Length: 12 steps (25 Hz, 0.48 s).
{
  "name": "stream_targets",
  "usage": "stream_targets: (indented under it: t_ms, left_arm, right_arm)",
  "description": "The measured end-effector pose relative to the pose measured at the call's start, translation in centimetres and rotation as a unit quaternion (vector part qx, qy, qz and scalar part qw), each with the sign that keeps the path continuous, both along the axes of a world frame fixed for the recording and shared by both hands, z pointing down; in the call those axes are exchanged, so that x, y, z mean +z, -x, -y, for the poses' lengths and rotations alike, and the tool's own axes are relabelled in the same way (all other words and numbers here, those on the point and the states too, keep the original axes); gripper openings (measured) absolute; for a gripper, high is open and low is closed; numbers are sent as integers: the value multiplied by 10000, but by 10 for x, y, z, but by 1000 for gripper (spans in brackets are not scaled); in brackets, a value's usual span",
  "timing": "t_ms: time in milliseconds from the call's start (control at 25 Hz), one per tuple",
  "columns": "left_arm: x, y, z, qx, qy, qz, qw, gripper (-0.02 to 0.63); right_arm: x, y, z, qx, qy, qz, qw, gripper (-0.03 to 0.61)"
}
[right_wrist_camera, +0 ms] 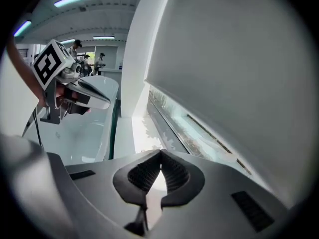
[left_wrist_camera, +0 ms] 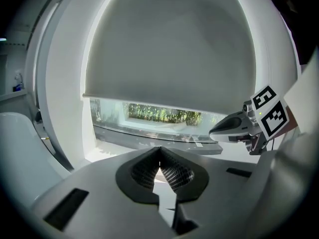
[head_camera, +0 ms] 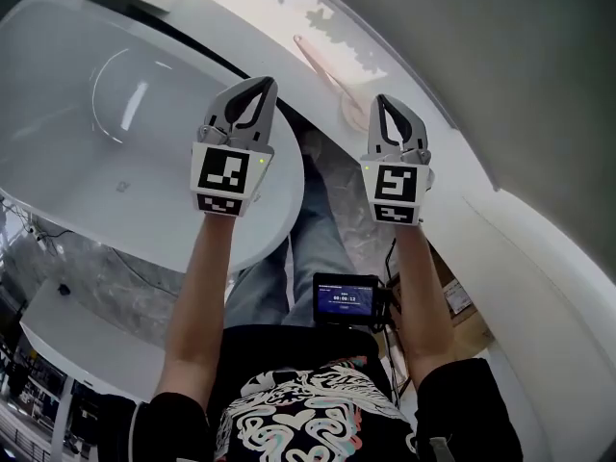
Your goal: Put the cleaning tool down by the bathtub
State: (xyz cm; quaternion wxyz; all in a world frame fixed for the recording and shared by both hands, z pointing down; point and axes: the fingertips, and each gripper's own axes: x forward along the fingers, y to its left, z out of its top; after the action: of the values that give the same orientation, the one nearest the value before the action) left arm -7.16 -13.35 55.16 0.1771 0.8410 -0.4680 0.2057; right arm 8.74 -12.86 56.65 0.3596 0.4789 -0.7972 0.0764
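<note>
A white bathtub (head_camera: 115,114) fills the left of the head view. A pale pink long-handled cleaning tool (head_camera: 329,77) lies on the white ledge (head_camera: 241,17) beyond the tub's end, free of both grippers. My left gripper (head_camera: 262,85) is held up over the tub's rim, jaws shut with nothing between them. My right gripper (head_camera: 383,101) is raised just right of the tool's head, also shut and holding nothing. In the left gripper view the left gripper's (left_wrist_camera: 160,156) tips touch, with the right gripper (left_wrist_camera: 234,126) alongside. The right gripper view shows the right gripper (right_wrist_camera: 160,156) shut and the left gripper (right_wrist_camera: 77,94) over the tub (right_wrist_camera: 94,128).
A person's jeans-clad legs (head_camera: 298,258) stand between the tub and a curved white wall (head_camera: 539,258). A small lit screen (head_camera: 346,299) hangs at the waist and a cardboard box (head_camera: 454,295) sits on the floor. A window with a lowered blind (left_wrist_camera: 174,49) runs above the ledge.
</note>
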Motion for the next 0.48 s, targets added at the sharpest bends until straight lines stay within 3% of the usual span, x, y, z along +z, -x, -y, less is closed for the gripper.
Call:
stream_targets:
  t_ms: [480]
  left_arm:
    - [-106,22,-5,-144,-661,66,9977,17]
  right_arm:
    - [-103,-6,-14,347,-554,339,9973,28]
